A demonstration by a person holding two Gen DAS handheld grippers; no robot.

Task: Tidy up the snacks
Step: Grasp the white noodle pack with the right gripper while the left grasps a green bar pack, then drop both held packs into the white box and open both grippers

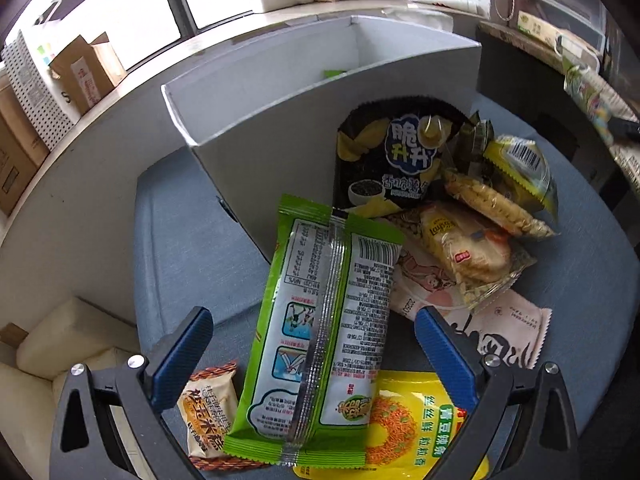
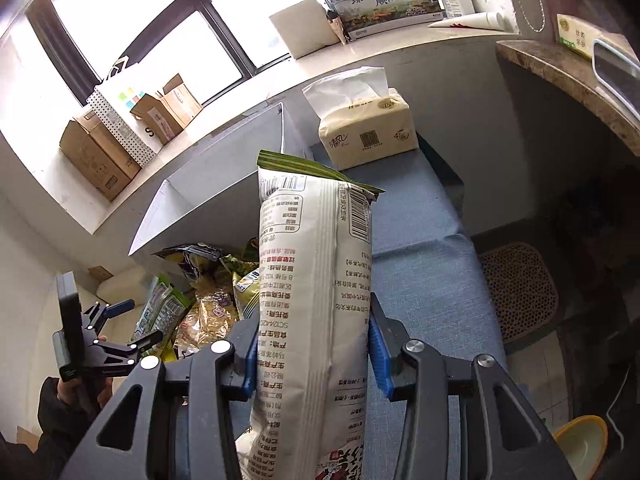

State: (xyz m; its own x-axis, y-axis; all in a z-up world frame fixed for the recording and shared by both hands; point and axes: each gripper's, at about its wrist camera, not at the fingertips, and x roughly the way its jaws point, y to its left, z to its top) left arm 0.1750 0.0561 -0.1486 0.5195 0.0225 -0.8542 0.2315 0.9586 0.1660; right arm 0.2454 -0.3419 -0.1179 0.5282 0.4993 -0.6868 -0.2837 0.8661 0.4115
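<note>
My left gripper (image 1: 314,334) is open, its blue fingers on either side of a green snack packet (image 1: 320,320) lying back side up on a pile of snacks. The pile holds a black chips bag (image 1: 394,160), a yellow packet (image 1: 404,420), an orange rice-cake packet (image 1: 208,412) and a pink packet (image 1: 492,328). A white open box (image 1: 320,92) stands behind the pile. My right gripper (image 2: 312,348) is shut on a tall white snack bag (image 2: 316,280), held upright above the blue cloth. The left gripper (image 2: 132,320) and the pile (image 2: 208,296) also show at the right wrist view's left.
A tissue pack (image 2: 368,128) stands on the blue cloth (image 2: 420,248) right of the white box (image 2: 224,184). Cardboard boxes (image 2: 96,156) sit on the windowsill. A stone counter (image 2: 568,80) is at the far right, a brown mat (image 2: 520,292) and a yellow bowl (image 2: 580,448) on the floor.
</note>
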